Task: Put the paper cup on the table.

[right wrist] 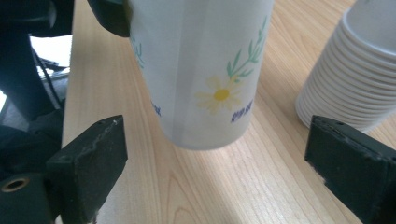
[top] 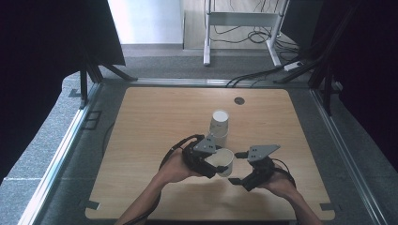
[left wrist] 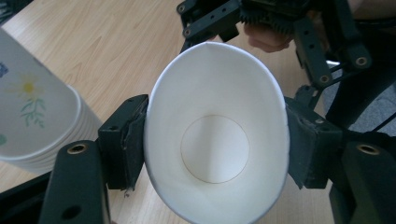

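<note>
1. A person holds a gripper in each hand over a wooden table point(top: 155, 122).
2. The left gripper point(top: 212, 165) squeezes a paper cup point(top: 224, 161). One pad presses on each side of the cup.
3. In the left gripper view the cup point(left wrist: 215, 140) has its open mouth toward the camera. The squeeze makes the mouth look like an egg, not a circle. You can see the round bottom inside.
4. The cup is held off the table and lies tipped on its side. It is nearer the near edge of the table than the far edge, about halfway between the left and right edges.
5. The right gripper point(top: 238, 167) is just to the right of the cup. Its jaws stand wide apart and hold nothing.
6. In the right gripper view the right gripper point(right wrist: 217, 158) has its two black pads far from each other. The cup point(right wrist: 201, 70) sits above and between them, and the pads do not touch it.
7. The cup is white outside with a yellow daisy point(right wrist: 220, 95), green leaves and some blue letters I cannot read.
8. A stack of cups point(top: 218, 125) stands on the table just behind the held cup, near the middle of the table.
9. In the right gripper view the stack point(right wrist: 355, 74) is at the right, with many rims one on top of the other.
10. A small dark round spot point(top: 239, 100) is near the far edge of the table.
</note>
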A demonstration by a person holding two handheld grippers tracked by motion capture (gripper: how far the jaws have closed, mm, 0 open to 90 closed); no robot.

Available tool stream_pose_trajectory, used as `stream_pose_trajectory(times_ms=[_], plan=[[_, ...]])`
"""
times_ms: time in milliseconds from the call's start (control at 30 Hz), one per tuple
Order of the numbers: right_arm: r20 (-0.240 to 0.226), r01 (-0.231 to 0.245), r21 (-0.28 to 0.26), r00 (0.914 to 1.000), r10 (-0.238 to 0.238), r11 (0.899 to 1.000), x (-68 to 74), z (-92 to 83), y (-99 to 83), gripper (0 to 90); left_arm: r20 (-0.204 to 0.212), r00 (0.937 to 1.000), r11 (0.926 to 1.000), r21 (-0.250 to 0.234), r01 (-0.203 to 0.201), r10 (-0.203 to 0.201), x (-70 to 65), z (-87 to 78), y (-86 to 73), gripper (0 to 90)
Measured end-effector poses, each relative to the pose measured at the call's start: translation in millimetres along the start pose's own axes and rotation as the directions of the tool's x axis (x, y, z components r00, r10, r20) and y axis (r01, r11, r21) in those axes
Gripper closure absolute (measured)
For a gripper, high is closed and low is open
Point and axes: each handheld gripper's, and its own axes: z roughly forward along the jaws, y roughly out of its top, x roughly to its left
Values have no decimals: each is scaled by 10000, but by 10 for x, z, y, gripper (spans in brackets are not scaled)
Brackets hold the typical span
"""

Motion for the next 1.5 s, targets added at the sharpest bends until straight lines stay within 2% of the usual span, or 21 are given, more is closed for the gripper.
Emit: stream_pose_trajectory(times_ms=[133, 533, 633, 867, 1167, 1300, 1333, 1367, 1467, 1500], plan=[[242, -133, -3, 9996, 133, 9999, -3, -8, -10, 1, -270, 9995, 9996, 215, 187, -181, 26, -6, 16, 305], [639, -367, -112, 9973, 374, 9993, -24, -47, -49, 0, -931, 9955, 9960, 861, 235, -154, 76, -56, 43, 305], [735, -411, -102, 9964, 418, 9991, -32, -55, -65, 0, -1144, 9934, 9932, 1139, 244, -113, 113, -82, 42, 305], [860, -405, -20, 9955, 406, 9992, -44, -62, -78, 0, -1535, 9879, 9903, 1317, 439, -233, 157, -138, 41, 305], [1036, -485, 128, 9935, 469, 9987, -64, -63, -119, 0, -2299, 9699, 9806, 1566, 1181, -801, 292, -227, -32, 304], [1061, -499, 218, 9932, 473, 9985, -69, -52, -137, 0, -2623, 9607, 9732, 1811, 1415, -908, 348, -253, -73, 303], [1067, -493, 253, 9932, 463, 9985, -70, -49, -141, 0, -2623, 9607, 9732, 1811, 1415, -908, 348, -253, -73, 303], [1075, -477, 298, 9932, 442, 9984, -71, -47, -145, 1, -2753, 9571, 9705, 1915, 1464, -901, 372, -268, -94, 303], [1104, -458, 358, 9930, 416, 9983, -71, -40, -156, 5, -2930, 9510, 9676, 1948, 1605, -988, 405, -285, -133, 303], [1104, -458, 358, 9930, 416, 9983, -71, -40, -156, 5, -2930, 9510, 9676, 1948, 1605, -988, 405, -285, -133, 302]])
